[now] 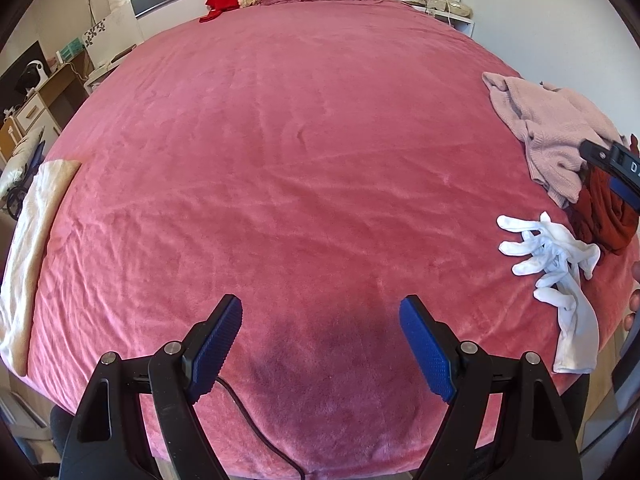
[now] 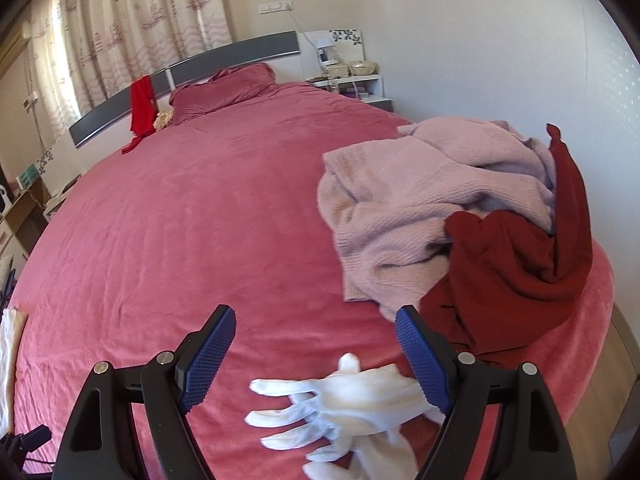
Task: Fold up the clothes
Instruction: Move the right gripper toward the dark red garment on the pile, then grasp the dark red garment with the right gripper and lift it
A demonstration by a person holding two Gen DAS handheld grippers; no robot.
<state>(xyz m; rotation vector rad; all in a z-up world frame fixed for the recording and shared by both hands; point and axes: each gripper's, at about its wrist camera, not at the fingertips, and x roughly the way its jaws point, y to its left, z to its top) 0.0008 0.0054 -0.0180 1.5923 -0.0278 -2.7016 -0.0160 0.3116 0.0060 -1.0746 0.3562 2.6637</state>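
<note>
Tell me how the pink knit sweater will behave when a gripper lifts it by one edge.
The pink knit sweater lies crumpled in soft folds, so it will probably hang limp and stretch. Its thick knit suggests some weight for a garment. The dark red garment overlaps it and may drag along.

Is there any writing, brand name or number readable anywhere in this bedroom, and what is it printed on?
"D": one white letter, cut off by the picture's edge, on the black body of the right tongs seen in the left wrist view.
Green boxes on the desk: any print is too small to read.
Nothing readable on the pink sweater, dark red garment or white gloves.
</note>
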